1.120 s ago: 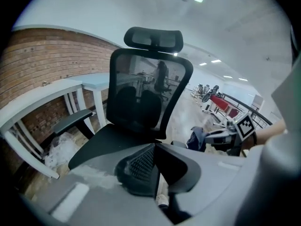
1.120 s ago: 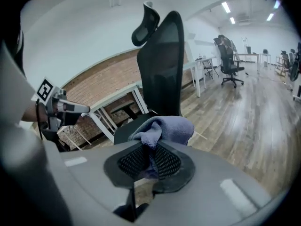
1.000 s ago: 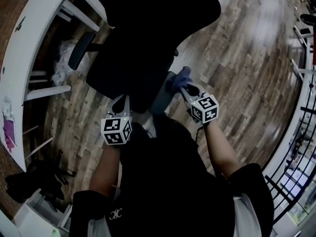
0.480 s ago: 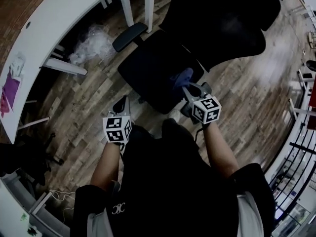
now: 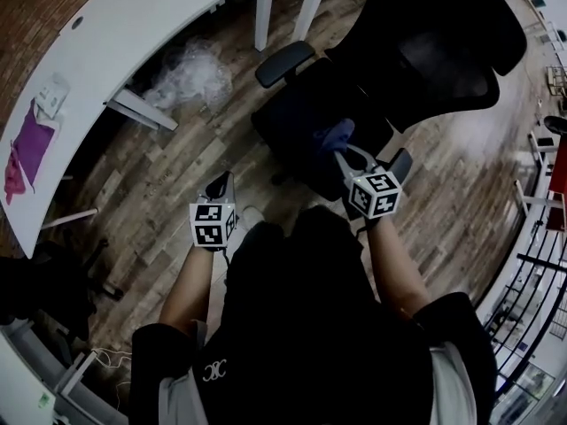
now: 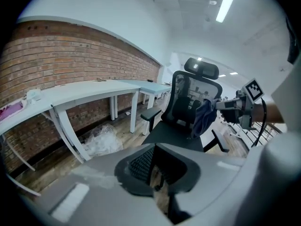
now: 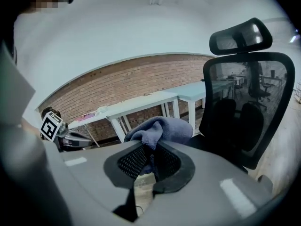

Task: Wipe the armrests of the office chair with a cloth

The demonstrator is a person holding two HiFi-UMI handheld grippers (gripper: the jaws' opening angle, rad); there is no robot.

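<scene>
Head view: wood floor [image 5: 159, 193] fills most of the scene, with a long white desk [image 5: 106, 51] curving along the far left. The black office chair [image 5: 310, 122] stands at centre-far, its backrest to the far right and its seat facing the person. Crumpled clear plastic [image 5: 190, 73] lies on the floor under the desk, left of the chair. A purple item [image 5: 31, 153] lies on the desk's left end.

The chair's left armrest [image 5: 283, 63] is on the far side near the desk legs. The right armrest [image 5: 399, 165] is on the near side, just right of the right gripper [image 5: 341, 153].

The blue-grey cloth [image 5: 335, 135] is clamped in the right gripper's jaws and bunched over the near right part of the seat. In the left gripper view it hangs in front of the backrest, near the right armrest but apart from it. In the right gripper view both pads press on a fold of it, with the rest bulging out past the tips.

The left gripper [image 5: 219, 184] is held over bare floor, near and left of the chair and well apart from it. Its jaws are together with nothing between them.
</scene>
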